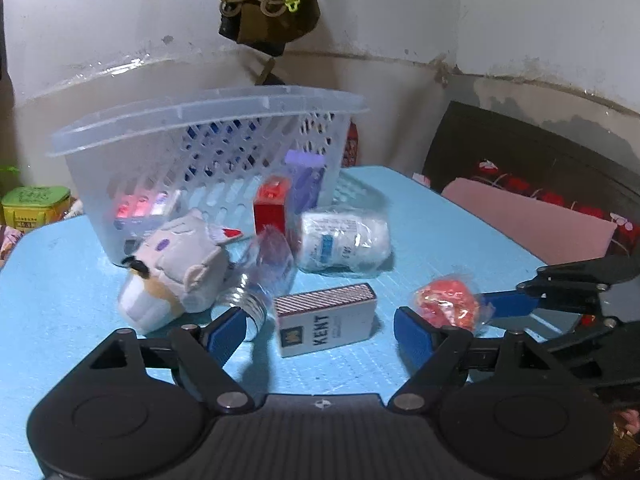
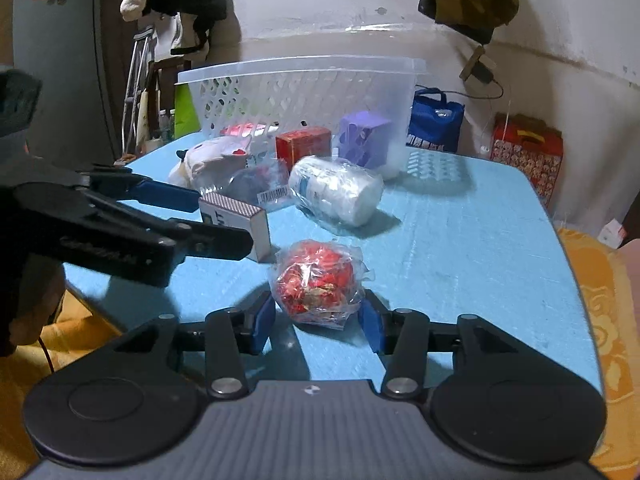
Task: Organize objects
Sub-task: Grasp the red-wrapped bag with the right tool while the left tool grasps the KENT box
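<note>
Basket (image 1: 208, 120) stands at the table's (image 2: 480, 240) back. Right gripper (image 2: 318, 318), spread, straddles a red bag (image 2: 316, 280) (probably grasping next). Left gripper (image 1: 320, 330), spread, faces a Kent box (image 1: 326, 318).

One basket (image 1: 160, 148), one plush toy (image 1: 172, 268), one KENT pack (image 1: 326, 320), two small boxes (image 2: 303, 142), three wrapped bundles (image 2: 316, 284)
</note>
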A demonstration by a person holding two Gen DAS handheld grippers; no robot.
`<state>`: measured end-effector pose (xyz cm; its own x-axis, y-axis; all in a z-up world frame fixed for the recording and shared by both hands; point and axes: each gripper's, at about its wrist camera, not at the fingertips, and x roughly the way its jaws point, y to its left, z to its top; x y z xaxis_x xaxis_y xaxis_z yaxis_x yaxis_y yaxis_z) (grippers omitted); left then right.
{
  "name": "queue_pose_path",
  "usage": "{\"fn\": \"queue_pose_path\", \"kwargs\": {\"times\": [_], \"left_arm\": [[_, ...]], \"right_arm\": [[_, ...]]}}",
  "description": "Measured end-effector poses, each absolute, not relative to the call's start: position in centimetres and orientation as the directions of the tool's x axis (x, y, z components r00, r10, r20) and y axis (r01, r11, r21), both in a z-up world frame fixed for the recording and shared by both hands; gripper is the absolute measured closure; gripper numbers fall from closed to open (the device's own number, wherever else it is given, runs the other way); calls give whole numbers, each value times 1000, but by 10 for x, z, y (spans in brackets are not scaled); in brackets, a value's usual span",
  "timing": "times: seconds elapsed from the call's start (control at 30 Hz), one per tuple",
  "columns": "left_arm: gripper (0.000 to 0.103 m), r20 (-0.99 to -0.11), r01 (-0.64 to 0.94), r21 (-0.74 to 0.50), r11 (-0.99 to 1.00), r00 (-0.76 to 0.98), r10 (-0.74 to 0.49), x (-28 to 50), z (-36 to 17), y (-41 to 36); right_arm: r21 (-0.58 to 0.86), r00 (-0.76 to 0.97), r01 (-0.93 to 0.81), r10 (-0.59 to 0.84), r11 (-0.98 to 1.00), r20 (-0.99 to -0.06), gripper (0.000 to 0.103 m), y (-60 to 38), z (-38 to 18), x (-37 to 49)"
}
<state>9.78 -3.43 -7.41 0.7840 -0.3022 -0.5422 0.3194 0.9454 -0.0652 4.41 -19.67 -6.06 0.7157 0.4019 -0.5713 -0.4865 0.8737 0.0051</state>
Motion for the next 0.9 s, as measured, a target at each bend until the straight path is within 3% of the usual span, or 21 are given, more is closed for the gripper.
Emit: {"fn": "queue_pose_path", "kwargs": {"times": [0.1, 0.3, 0.37, 0.43, 0.67, 0.9], "left_arm": [[18, -550, 316, -54, 947, 783, -292, 99, -79, -42], [18, -552, 265, 6, 964, 805, -218, 100, -88, -57], [26, -548, 241, 14, 971, 814, -194, 102, -91, -56], [41, -539, 244, 6, 970, 818, -202, 102, -91, -52], [42, -501, 274, 68, 959, 841, -205, 79, -93, -30], [42, -475, 288, 82, 954, 853, -217, 64, -88, -11]], "right_arm": [[2, 721, -491, 408, 871, -560, 50, -201, -62, 38], [4, 744, -474, 403, 881, -533, 32, -205, -66, 37], [19, 755, -459, 401, 888, -519, 27, -204, -67, 40], [9, 772, -445, 388, 896, -503, 27, -199, -70, 41], [-31, 832, -411, 362, 911, -420, 25, -185, -80, 34], [-23, 836, -401, 355, 916, -418, 28, -182, -79, 39]]}}
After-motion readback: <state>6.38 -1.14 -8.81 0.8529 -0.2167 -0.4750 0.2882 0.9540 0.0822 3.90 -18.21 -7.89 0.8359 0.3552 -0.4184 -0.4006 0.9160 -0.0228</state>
